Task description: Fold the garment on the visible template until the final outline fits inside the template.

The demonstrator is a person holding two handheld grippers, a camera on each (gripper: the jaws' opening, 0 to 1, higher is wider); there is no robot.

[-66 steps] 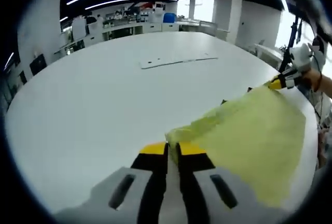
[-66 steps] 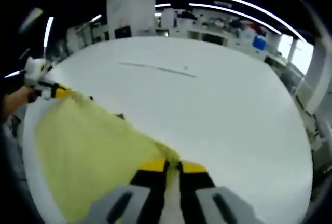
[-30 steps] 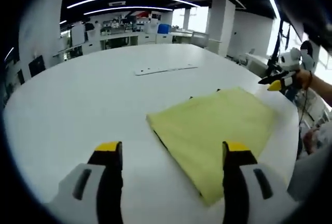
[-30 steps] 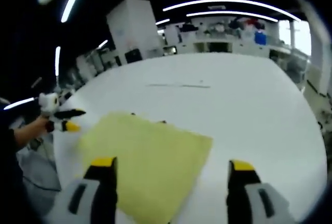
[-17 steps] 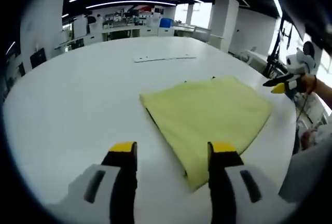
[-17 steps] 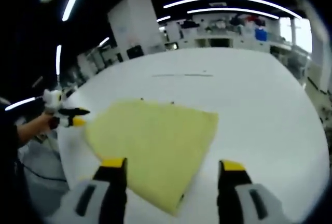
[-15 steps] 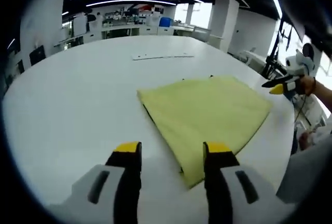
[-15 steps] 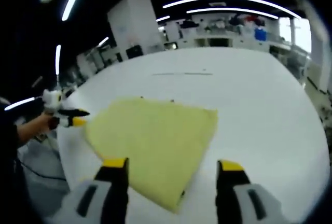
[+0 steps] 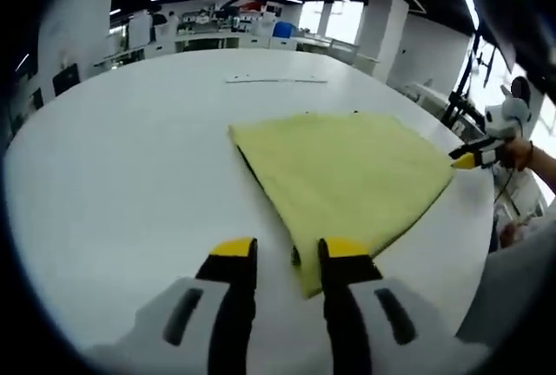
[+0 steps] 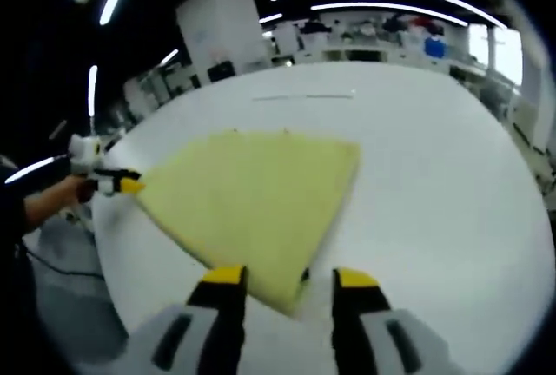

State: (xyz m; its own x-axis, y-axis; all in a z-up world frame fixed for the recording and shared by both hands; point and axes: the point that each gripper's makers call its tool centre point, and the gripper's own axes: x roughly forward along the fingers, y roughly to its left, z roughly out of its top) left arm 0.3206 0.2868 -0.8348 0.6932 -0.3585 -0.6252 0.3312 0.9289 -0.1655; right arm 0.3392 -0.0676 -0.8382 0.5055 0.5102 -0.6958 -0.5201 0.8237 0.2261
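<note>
Left gripper view first: the left gripper (image 9: pixel 288 253) sits low over the round white table (image 9: pixel 122 158), its yellow-tipped jaws parted a little with the near corner of the folded pale-yellow cloth garment (image 9: pixel 347 167) lying just between and ahead of them. Nothing is pinched; the jaws straddle the corner with a gap either side. That looks like a line-up for a grab at that corner, ready for another fold.

Over on the right gripper view, same story. The right gripper (image 10: pixel 287 281) has its jaws spread a touch, framing the opposite near corner of the garment (image 10: pixel 252 188), not clamped on it. So both hands are posted at two corners of one edge, which is how you'd set up to carry that edge across evenly.

The garment lies flat as a rough four-sided shape in the middle-near part of the table. A thin dark line peeks from under its left edge in the left gripper view, possibly the template, though it is too slim to be sure. The template outline is otherwise covered by cloth, so whether the shape fits inside it cannot be judged.

Far across the table lies a thin flat white strip (image 9: pixel 276 79), well apart from the garment.
</note>
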